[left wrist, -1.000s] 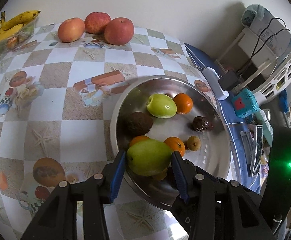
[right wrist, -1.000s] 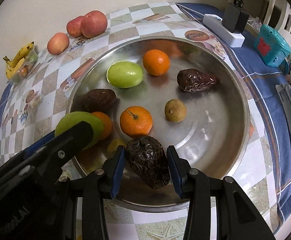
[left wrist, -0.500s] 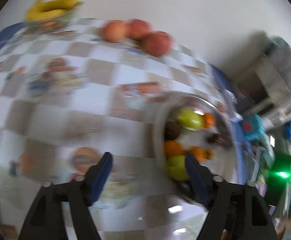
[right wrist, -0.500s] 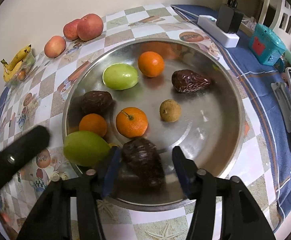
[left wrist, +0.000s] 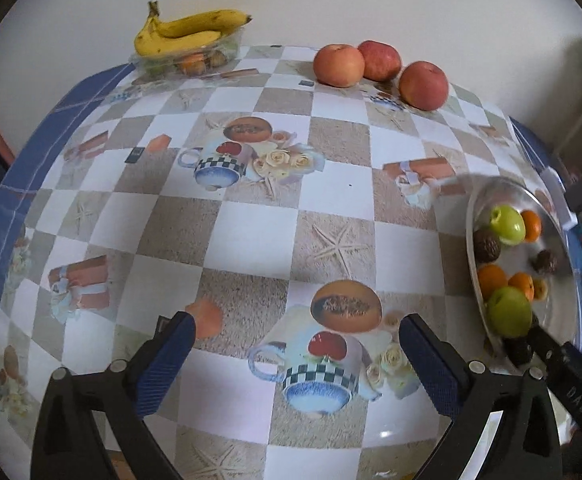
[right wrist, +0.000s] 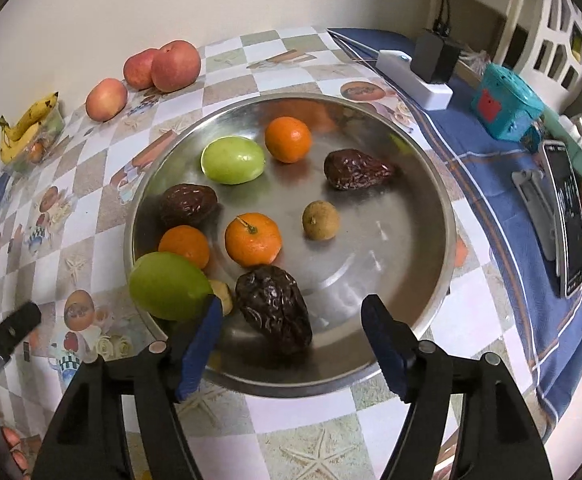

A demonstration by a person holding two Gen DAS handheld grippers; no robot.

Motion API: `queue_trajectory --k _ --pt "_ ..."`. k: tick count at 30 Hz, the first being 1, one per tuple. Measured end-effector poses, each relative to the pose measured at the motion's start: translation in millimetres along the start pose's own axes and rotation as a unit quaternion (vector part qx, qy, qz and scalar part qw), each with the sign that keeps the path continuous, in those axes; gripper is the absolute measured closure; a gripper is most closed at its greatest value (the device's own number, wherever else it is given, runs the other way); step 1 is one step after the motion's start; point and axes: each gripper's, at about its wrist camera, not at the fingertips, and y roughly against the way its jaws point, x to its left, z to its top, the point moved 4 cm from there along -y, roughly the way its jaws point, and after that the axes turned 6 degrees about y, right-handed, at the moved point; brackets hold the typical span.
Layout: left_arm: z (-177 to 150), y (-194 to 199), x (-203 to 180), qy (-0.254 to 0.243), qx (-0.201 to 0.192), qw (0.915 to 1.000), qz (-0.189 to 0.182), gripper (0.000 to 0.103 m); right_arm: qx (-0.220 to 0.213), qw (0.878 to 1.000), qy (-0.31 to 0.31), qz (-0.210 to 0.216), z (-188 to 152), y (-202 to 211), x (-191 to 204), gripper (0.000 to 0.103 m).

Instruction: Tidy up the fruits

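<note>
A steel bowl (right wrist: 419,184) holds two green fruits (right wrist: 233,159), three oranges (right wrist: 253,239), three dark wrinkled fruits (right wrist: 275,308) and a small tan fruit (right wrist: 320,220). My right gripper (right wrist: 291,320) is open at the bowl's near rim, jaws either side of a dark wrinkled fruit without touching it. My left gripper (left wrist: 295,344) is open and empty over the checkered tablecloth, left of the bowl (left wrist: 471,236). Three apples (left wrist: 423,85) and bananas (left wrist: 187,32) sit at the table's far edge.
A clear tub (left wrist: 195,60) of small fruit sits under the bananas. Right of the bowl lie a white power strip (right wrist: 415,76), a teal box (right wrist: 507,100) and a phone (right wrist: 567,216). A wall runs behind the table.
Both grippers opened. The left let go of the green fruit in the bowl and swung left over the tablecloth. The right let go of the dark wrinkled fruit, which lies in the bowl.
</note>
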Motion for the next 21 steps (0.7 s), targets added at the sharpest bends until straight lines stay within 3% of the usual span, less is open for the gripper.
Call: queue_trajectory --k 2,13,21 --pt "0 2 -5 -0.013 -0.004 0.9999 0.009 0.0 -0.011 1.0 0.0 -0.003 0 6 0 0.015" --pt "-9 30 -6 -0.066 -0.05 0.992 0.095 0.0 -0.046 0.999 0.028 0.004 -4 30 16 0.012" --pt "-8 31 -4 -0.056 -0.044 0.9938 0.085 0.0 -0.049 0.998 0.048 0.007 -4 33 26 0.012"
